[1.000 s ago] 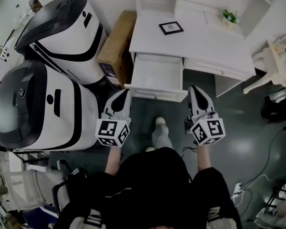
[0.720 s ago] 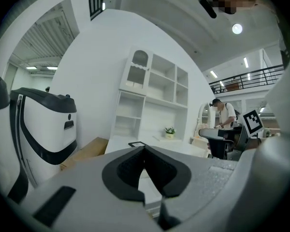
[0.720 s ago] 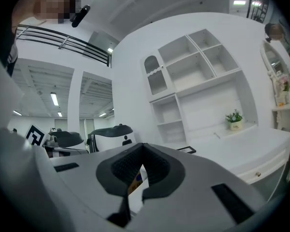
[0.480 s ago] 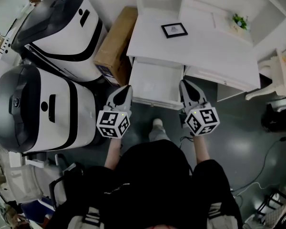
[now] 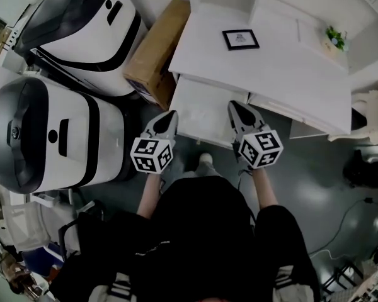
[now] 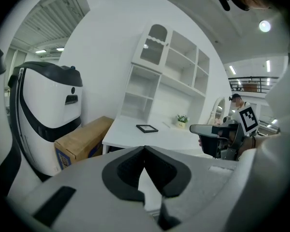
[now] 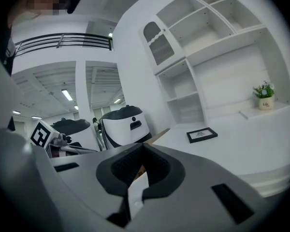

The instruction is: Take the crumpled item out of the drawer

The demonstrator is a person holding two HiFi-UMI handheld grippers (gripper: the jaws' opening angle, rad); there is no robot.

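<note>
The white desk's drawer (image 5: 201, 106) stands pulled open, and its inside looks plain white; I see no crumpled item in it. My left gripper (image 5: 171, 114) is shut and empty, with its tip by the drawer's front left corner. My right gripper (image 5: 232, 105) is also shut and empty, its tip over the drawer's right side. In the left gripper view the jaws (image 6: 145, 149) meet with nothing between them, and the right gripper (image 6: 217, 135) shows at the right. In the right gripper view the jaws (image 7: 141, 147) are closed the same way.
On the desk top (image 5: 271, 61) lie a small black picture frame (image 5: 240, 39) and a potted plant (image 5: 335, 38). A cardboard box (image 5: 159, 49) stands left of the desk. Two large white-and-black machines (image 5: 50, 137) (image 5: 82, 24) fill the left. A shoe (image 5: 205, 160) is below the drawer.
Both grippers have moved forward from in front of the drawer to its front edge, and the right one now reaches over it. Their jaws have stayed closed.
</note>
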